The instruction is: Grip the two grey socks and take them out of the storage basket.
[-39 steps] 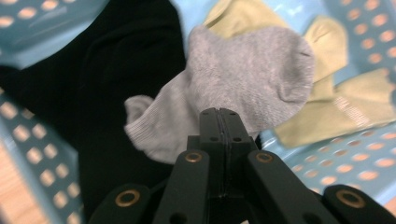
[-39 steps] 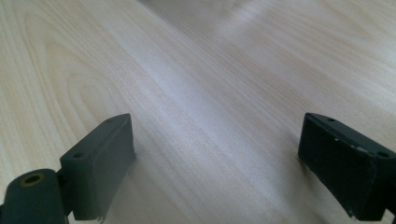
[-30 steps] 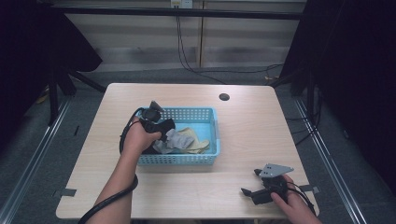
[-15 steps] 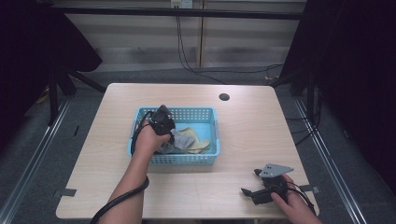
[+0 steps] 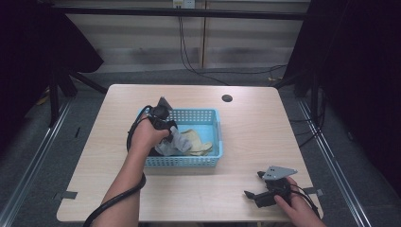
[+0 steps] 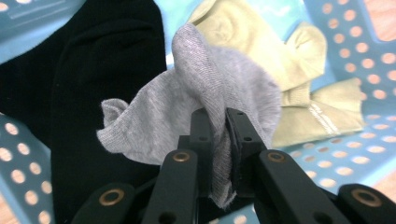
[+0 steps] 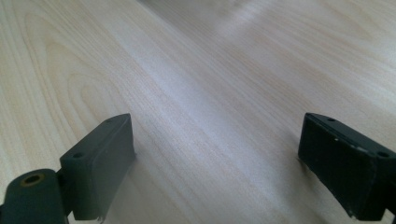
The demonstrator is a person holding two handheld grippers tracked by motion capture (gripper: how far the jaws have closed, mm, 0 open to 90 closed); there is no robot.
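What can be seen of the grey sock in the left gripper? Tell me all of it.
The grey sock is a thin, fine-knit, light grey fabric, crumpled and bunched. The left gripper is shut on a fold of it, one edge hanging down between the fingers. It is held over the blue perforated basket, in front of a black sock and yellowish socks. Whether it touches them cannot be told.

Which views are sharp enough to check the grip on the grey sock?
Left gripper view: grey sock crisp between the shut fingers, basket soft behind. High view: evenly lit, surroundings dark, sock small. Right gripper view: table blurs toward the top.
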